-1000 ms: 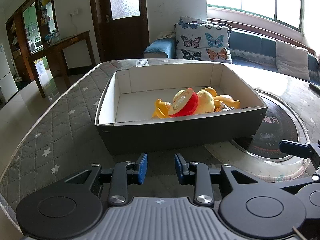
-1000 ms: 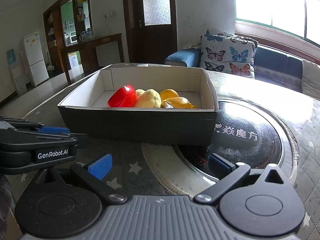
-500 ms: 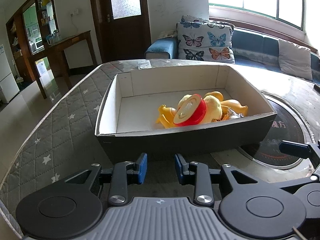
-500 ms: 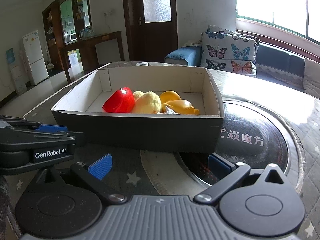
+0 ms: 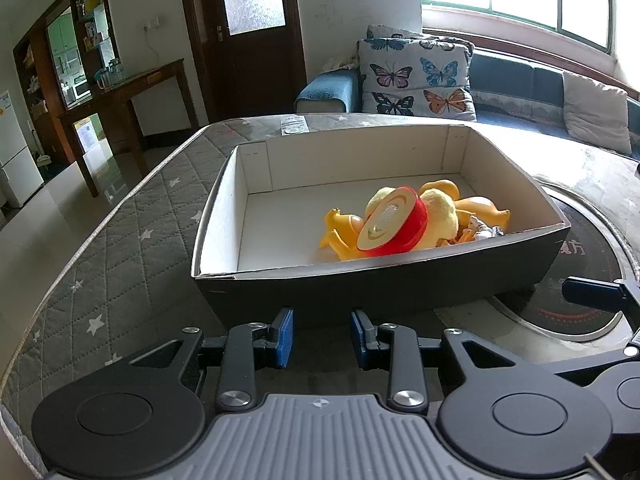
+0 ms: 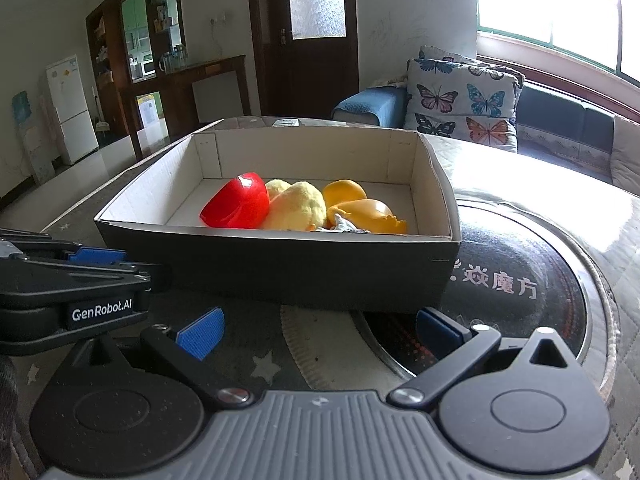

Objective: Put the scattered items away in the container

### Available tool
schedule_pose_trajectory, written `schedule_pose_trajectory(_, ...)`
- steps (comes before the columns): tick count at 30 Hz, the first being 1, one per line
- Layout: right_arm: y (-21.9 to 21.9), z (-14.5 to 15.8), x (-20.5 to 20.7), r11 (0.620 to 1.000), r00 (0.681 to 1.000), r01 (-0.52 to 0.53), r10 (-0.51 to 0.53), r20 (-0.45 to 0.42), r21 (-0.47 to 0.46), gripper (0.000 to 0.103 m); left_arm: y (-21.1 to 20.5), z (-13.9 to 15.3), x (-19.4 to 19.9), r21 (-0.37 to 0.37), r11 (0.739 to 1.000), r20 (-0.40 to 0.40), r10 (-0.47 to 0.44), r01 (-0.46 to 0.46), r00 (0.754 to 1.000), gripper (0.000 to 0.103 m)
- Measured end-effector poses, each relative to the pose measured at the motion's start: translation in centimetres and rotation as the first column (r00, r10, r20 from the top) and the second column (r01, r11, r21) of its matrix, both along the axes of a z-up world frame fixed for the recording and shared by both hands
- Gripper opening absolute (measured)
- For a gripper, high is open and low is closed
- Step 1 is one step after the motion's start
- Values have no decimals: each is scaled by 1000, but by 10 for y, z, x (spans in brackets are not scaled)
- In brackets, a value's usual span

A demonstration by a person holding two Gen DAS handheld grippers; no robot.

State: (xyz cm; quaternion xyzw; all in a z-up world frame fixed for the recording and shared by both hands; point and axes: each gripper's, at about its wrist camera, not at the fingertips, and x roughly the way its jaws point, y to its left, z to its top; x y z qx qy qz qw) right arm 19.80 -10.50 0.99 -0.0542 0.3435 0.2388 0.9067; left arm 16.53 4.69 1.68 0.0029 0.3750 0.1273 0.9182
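Note:
A dark cardboard box (image 5: pixel 384 288) with a white inside stands on the table; it also shows in the right wrist view (image 6: pixel 280 264). In it lie a red half-pepper toy (image 5: pixel 394 226) (image 6: pixel 236 202), a yellow plush (image 5: pixel 438 212) (image 6: pixel 298 204), orange rubber toys (image 5: pixel 344 232) (image 6: pixel 370 212) and a small crumpled wrapper (image 6: pixel 340 226). My left gripper (image 5: pixel 321 336) is empty, its blue pads a narrow gap apart, just in front of the box's near wall. My right gripper (image 6: pixel 320 330) is open wide and empty, near the box's front right corner.
The table has a grey quilted star cover (image 5: pixel 112 272) and a round black induction plate (image 6: pixel 512 280) to the right of the box. The table's left edge (image 5: pixel 80 256) drops to the floor. A sofa with butterfly cushions (image 5: pixel 416 76) stands behind.
Both grippers have risen a little and moved closer to the box, so more of its inside shows. The jaws have not changed and the toys lie as before.

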Motion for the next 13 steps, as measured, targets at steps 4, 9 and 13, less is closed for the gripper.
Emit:
schedule_pose_trajectory(4,0,0,2,1000,1000,1,-1,-2,-1,103,0,-1,2,4,1000,-4,0,0,1000,33)
schedule_pose_trajectory(9,1,0,3,1000,1000,0,0,-5,1,103,0,-1,4,10,1000,-5,-3,3,1000,33)
schedule_pose_trajectory(13,1,-1,4,1000,1000,0,0,-6,1,103,-1,-1,4,13,1000,-2,-6,6,1000,33)
